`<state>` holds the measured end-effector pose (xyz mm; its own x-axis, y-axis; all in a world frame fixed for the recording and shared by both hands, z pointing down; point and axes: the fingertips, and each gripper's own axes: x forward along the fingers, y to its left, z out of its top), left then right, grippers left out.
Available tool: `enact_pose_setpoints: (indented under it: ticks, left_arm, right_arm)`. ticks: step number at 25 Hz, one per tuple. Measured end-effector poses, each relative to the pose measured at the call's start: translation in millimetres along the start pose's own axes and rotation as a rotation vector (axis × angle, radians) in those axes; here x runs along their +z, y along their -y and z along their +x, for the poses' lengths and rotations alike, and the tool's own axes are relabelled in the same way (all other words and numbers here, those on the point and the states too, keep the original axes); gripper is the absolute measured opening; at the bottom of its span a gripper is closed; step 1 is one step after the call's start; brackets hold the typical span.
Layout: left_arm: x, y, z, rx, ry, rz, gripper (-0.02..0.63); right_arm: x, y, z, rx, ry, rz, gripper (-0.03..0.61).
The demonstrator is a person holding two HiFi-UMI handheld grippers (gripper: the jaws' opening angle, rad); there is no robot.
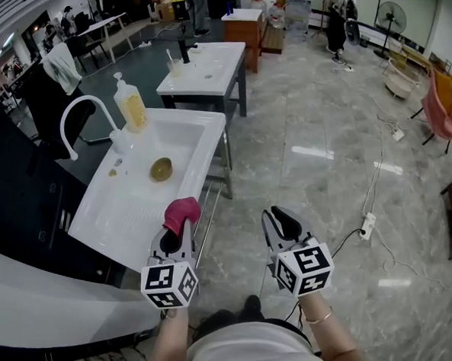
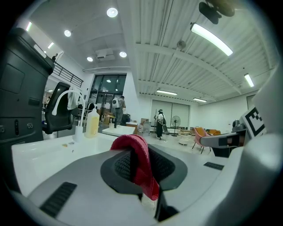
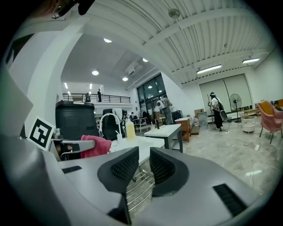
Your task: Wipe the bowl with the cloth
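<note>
Clearly the approach step: the left gripper [image 1: 176, 228] is clamped on a red cloth [image 1: 182, 211], while the right gripper [image 1: 284, 222] has its jaws parted and empty. The small brown bowl [image 1: 161, 168] lies in the white sink [image 1: 124, 215], well ahead of both. Next, probably, steady the bowl and bring the cloth to it.

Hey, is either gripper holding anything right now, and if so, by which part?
The left gripper pinches the red cloth by a fold, and the rest bunches out past its jaws. The right gripper is open and holds nothing.
</note>
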<state>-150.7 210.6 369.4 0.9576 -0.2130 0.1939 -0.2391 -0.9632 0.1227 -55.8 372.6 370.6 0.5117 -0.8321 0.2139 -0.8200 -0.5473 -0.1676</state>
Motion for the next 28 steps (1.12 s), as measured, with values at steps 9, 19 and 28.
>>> enact_pose_setpoints:
  ticks: [9,19,28]
  left_arm:
    - [9.6,0.1,25.8,0.04,0.01,0.012,0.058]
    - [34.4,-57.6,97.3,0.093,0.017,0.031,0.058]
    - [39.7,-155.9,189.3,0.172,0.0,-0.018,0.058]
  right_arm:
    - [-0.2,12.6,28.6,0.078,-0.031,0.011,0.109]
    - [13.0,24.0,116.9,0.137,-0.057,0.021,0.11]
    - [27.1,16.4,264.4,0.214,-0.113,0.008,0.11]
